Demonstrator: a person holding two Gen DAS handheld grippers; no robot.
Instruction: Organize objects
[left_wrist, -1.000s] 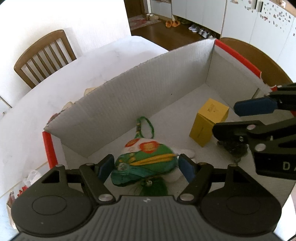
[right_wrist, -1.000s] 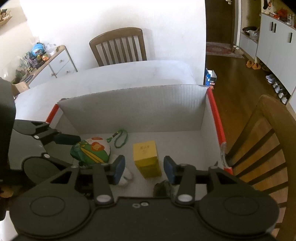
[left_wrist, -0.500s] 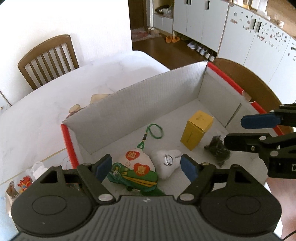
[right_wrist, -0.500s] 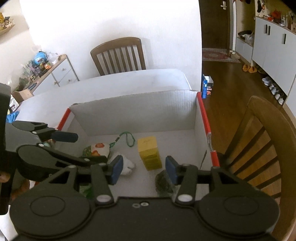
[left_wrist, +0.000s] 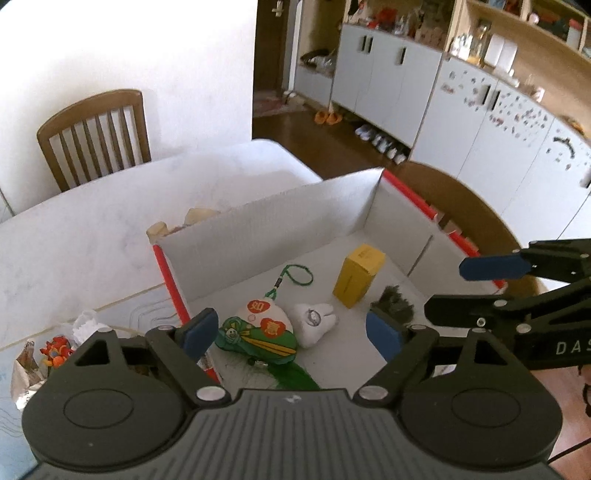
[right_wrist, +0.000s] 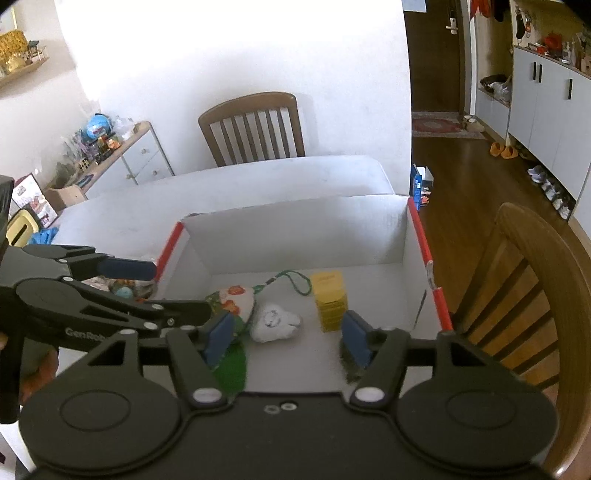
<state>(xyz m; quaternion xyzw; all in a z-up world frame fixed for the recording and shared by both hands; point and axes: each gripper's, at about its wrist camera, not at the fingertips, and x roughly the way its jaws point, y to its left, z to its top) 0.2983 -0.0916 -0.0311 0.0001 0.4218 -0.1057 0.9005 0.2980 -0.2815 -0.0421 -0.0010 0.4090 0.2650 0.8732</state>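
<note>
An open cardboard box (left_wrist: 280, 218) with red edges sits on the white table. On its floor lie a green and white pouch (left_wrist: 258, 334) with a tassel, a white tooth-shaped plush (left_wrist: 314, 323), a small yellow carton (left_wrist: 358, 275) standing upright, and a dark fuzzy thing (left_wrist: 393, 304). My left gripper (left_wrist: 291, 332) hovers above the box's near left side, jaws opening, nothing between them. My right gripper (right_wrist: 288, 336) hovers over the near right side, jaws also opening and empty. The pouch (right_wrist: 232, 299), plush (right_wrist: 273, 321) and carton (right_wrist: 328, 299) show below it.
A wooden chair (right_wrist: 255, 125) stands at the table's far side and another chair (right_wrist: 524, 295) is close to the box's right wall. Small toys in a bag (left_wrist: 55, 350) lie left of the box. Bare tabletop (left_wrist: 110, 229) stretches behind the box.
Both grippers have risen and drawn back from the box floor, and their jaws have widened. The pouch, earlier between the left fingers, now lies free below them.
</note>
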